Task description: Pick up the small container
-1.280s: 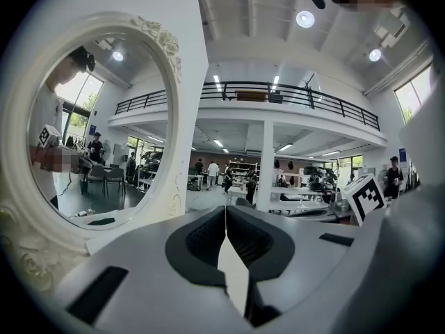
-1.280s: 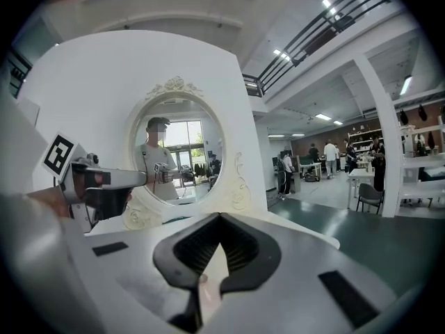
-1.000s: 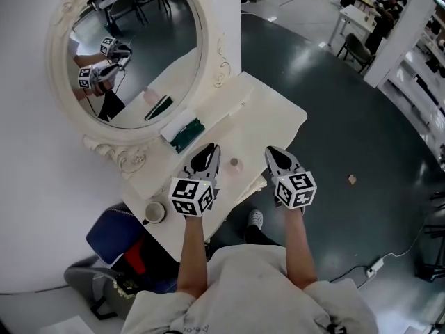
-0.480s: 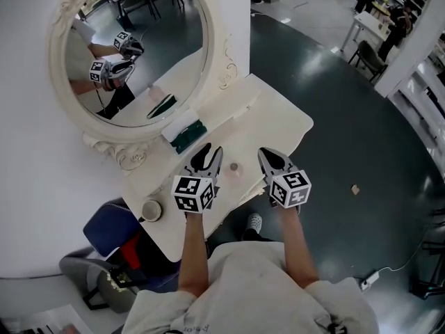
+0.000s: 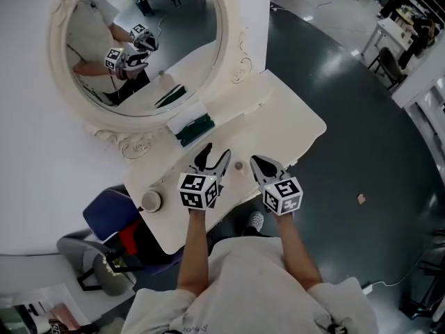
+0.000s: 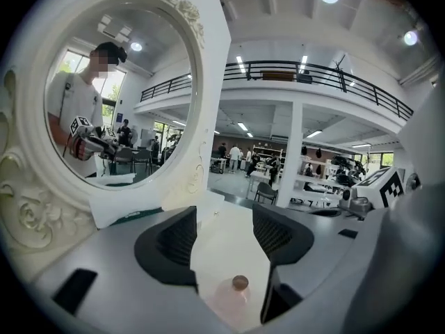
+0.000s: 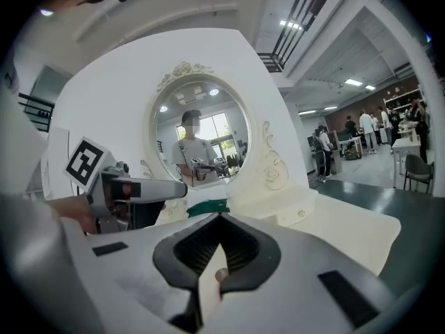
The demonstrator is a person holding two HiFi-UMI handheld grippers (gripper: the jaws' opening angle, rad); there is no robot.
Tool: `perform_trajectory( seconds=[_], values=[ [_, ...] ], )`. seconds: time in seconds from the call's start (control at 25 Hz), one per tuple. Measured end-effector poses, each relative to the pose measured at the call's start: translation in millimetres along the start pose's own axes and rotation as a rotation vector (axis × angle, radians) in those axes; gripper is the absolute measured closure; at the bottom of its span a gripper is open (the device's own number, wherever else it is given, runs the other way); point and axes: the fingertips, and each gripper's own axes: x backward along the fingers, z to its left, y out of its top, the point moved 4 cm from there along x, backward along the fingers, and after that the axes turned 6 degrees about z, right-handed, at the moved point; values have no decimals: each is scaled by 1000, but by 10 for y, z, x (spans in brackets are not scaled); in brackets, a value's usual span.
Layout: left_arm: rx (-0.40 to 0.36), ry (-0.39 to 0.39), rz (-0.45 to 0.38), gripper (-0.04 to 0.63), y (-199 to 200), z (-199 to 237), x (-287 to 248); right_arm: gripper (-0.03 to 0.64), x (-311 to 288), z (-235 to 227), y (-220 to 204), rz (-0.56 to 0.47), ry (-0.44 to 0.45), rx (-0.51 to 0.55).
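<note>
Approach step: left tool jaws have just been opening and stand wide, the small container low in their gap, untouched on the tabletop (right tool pinched closed on nothing). Next, I'd say: lower, centre, squeeze.

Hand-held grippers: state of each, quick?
Left hand-held gripper: open, jaws just been opening; container shows low in the gap, untouched.
Right hand-held gripper: closed, empty.
</note>
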Motion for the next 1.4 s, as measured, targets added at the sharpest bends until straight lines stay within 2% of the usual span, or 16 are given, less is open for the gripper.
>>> perform_trajectory(
  seconds=[0.08,0.28,0.48,0.64,0.92,1.16,1.4],
  values=[
    [5,5,21,307,-86,25,-58,600,-33,-20,-48,12,1,4],
    [19,35,19,304,-311,92,-175,600,-64,-75,-101,32,-5,9],
    [83,30,87,305,-714,170,-448,600,-98,-186,-201,50,-21,0],
    [5,32,130,308,-985,68,-580,600,-108,-241,-278,71,-24,-5],
    [-47,-21,110,308,-1203,-149,-709,600,-125,-312,-308,80,-29,-18],
    [-59,-45,172,313,-1363,-210,-842,600,-125,-380,-344,86,-38,-31],
    [-78,-26,219,319,-1508,-229,-955,600,-95,-480,-335,83,-49,-35]
  ],
)
